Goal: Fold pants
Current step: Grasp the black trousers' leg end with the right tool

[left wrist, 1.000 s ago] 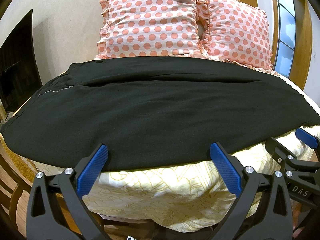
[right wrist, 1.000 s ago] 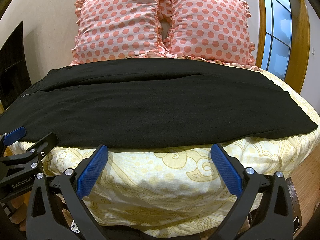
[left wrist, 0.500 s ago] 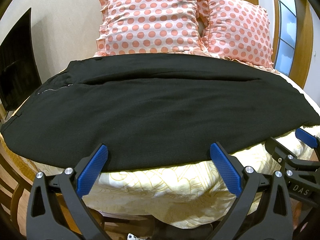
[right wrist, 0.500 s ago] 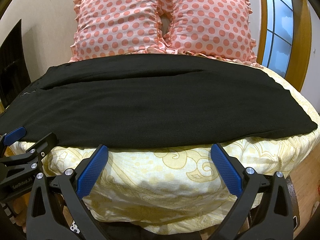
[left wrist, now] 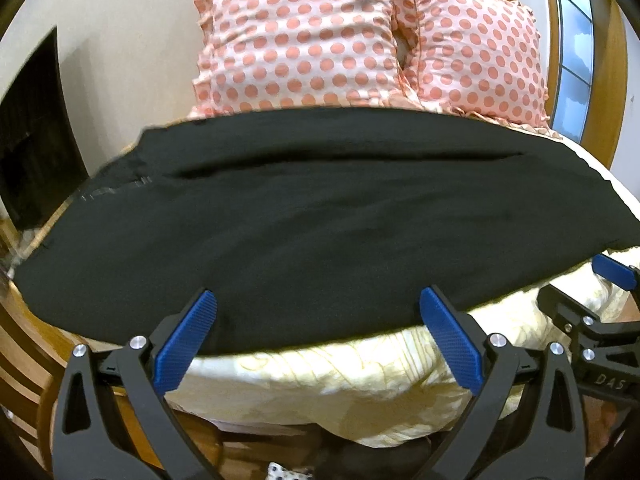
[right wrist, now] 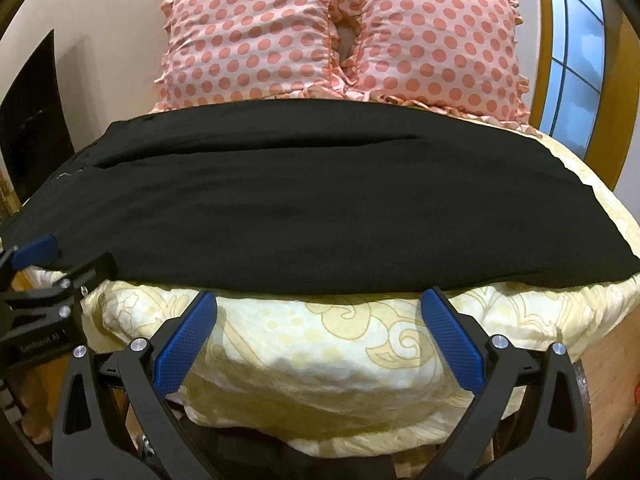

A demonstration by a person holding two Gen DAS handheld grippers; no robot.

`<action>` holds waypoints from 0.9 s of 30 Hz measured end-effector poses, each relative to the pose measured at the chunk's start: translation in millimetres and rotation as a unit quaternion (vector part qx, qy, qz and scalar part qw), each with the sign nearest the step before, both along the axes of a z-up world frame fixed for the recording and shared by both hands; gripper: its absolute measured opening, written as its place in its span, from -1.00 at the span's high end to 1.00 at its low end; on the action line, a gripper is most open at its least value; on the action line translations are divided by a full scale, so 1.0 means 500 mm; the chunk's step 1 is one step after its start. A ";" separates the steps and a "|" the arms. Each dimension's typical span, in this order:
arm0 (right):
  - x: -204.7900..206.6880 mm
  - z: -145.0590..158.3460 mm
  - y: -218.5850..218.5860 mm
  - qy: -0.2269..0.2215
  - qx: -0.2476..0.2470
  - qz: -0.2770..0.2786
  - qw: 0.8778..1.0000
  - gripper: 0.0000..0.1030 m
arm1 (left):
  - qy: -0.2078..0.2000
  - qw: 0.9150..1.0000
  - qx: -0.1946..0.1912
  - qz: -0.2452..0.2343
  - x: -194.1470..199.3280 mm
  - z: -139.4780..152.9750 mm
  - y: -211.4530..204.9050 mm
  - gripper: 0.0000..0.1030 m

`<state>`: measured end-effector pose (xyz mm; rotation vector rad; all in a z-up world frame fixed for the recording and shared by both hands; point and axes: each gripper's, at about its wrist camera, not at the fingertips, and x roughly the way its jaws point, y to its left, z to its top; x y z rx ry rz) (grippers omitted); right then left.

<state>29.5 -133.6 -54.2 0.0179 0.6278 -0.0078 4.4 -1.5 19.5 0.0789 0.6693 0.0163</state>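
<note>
Black pants (left wrist: 320,224) lie flat across the bed, lengthwise left to right, with the waist end at the left; they also show in the right wrist view (right wrist: 304,208). My left gripper (left wrist: 316,330) is open and empty, its blue fingertips at the pants' near edge. My right gripper (right wrist: 320,326) is open and empty, just short of the near edge, over the yellow bedspread. The right gripper also shows at the right edge of the left wrist view (left wrist: 592,320), and the left gripper at the left edge of the right wrist view (right wrist: 48,280).
A yellow patterned bedspread (right wrist: 320,340) covers the bed. Two pink polka-dot pillows (left wrist: 304,36) (right wrist: 436,36) stand behind the pants. A dark screen (left wrist: 32,136) is at the left wall, a window (right wrist: 576,64) at the right. A wooden bed frame (left wrist: 24,352) lies below left.
Both grippers have dropped lower and moved a little closer to the bed, so the pants' near edge now meets the fingertips. The pants have not moved. Both grippers stay open.
</note>
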 end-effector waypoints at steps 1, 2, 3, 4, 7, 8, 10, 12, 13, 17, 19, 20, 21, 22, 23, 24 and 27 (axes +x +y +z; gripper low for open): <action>-0.009 0.013 -0.012 0.000 0.010 0.004 1.000 -0.97 | -0.010 1.000 0.007 0.000 -0.003 0.014 -0.001 -0.97; -0.013 0.019 -0.018 -0.002 0.013 0.005 1.000 -0.97 | -0.019 1.000 0.011 -0.002 -0.006 0.028 -0.001 -0.97; -0.016 0.026 -0.023 -0.004 0.016 0.006 1.000 -0.97 | -0.032 0.999 0.017 -0.003 -0.006 0.046 -0.002 -0.97; -0.029 0.052 -0.043 -0.022 0.020 0.005 1.000 -0.97 | -0.040 0.999 0.022 -0.003 -0.003 0.058 -0.002 -0.97; -0.031 0.123 -0.114 -0.066 0.019 -0.029 0.997 -0.97 | -0.056 0.998 0.036 0.012 0.028 0.094 0.000 -0.97; -0.019 0.143 -0.145 -0.074 0.021 -0.048 0.996 -0.97 | -0.057 0.998 0.037 0.016 0.045 0.101 0.001 -0.97; 0.021 0.170 -0.211 -0.070 0.025 -0.092 0.993 -0.97 | -0.054 0.997 0.048 0.026 0.081 0.110 -0.001 -0.97; 0.099 0.193 -0.308 -0.046 0.036 -0.155 0.986 -0.97 | -0.048 0.996 0.066 0.036 0.111 0.111 -0.008 -0.97; 0.101 0.192 -0.313 -0.045 0.037 -0.156 0.986 -0.97 | -0.044 0.995 0.078 0.041 0.133 0.110 -0.012 -0.97; 0.252 0.185 -0.458 0.015 0.053 -0.244 0.968 -0.97 | -0.027 0.995 0.085 0.046 0.206 0.111 -0.018 -0.97; 0.339 0.173 -0.524 0.049 0.062 -0.291 0.954 -0.95 | -0.015 0.996 0.075 0.055 0.241 0.110 -0.013 -0.97; 0.354 0.169 -0.532 0.055 0.064 -0.300 0.950 -0.91 | -0.011 0.995 0.071 0.062 0.256 0.110 -0.008 -0.97; 0.391 0.166 -0.552 0.068 0.069 -0.315 0.944 -0.90 | -0.007 0.995 0.068 0.069 0.269 0.107 -0.003 -0.97; 0.433 0.155 -0.581 0.081 0.074 -0.335 0.936 -0.90 | -0.002 0.995 0.065 0.079 0.285 0.104 0.003 -0.97; 0.472 0.151 -0.592 0.092 0.072 -0.346 0.931 -0.88 | 0.003 0.994 0.065 0.088 0.297 0.099 0.008 -0.97; 0.514 0.135 -0.611 0.109 0.061 -0.366 0.922 -0.87 | 0.007 0.993 0.065 0.098 0.308 0.096 0.013 -0.97; 0.567 0.117 -0.626 0.129 0.058 -0.381 0.914 -0.79 | 0.022 0.990 0.069 0.121 0.334 0.080 0.028 -0.97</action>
